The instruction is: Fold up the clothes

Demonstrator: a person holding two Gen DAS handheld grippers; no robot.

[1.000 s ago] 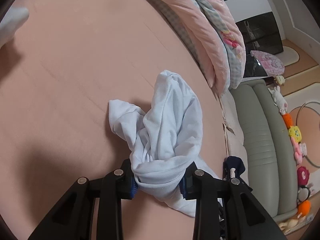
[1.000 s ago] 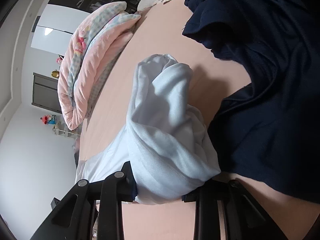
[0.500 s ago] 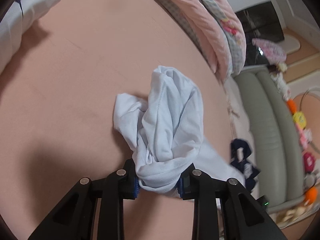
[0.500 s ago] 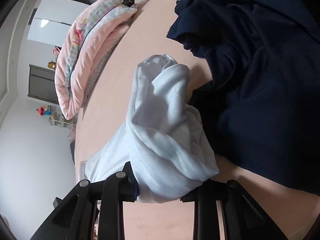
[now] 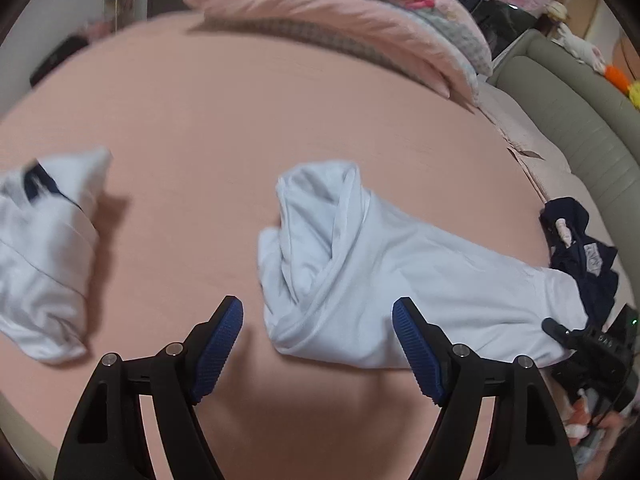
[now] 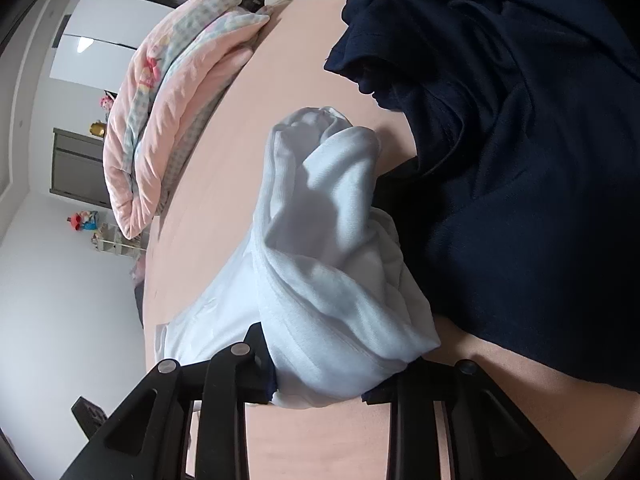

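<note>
L gripper [image 5: 318, 346] jaws opening, nothing pinched; R gripper [image 6: 320, 378] pinches crumpled pale-blue cotton shirt [image 6: 332, 248], anchoring it on pink bedsheet [image 5: 224, 128].

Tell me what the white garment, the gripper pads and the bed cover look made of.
White garment: soft knit, probably cotton jersey; matte, fine ribbed weave, limp folds.
Left gripper pads: blue ridged rubber or plastic, hard to tell which.
Bed cover: smooth matte pink fabric, faint creases.
</note>
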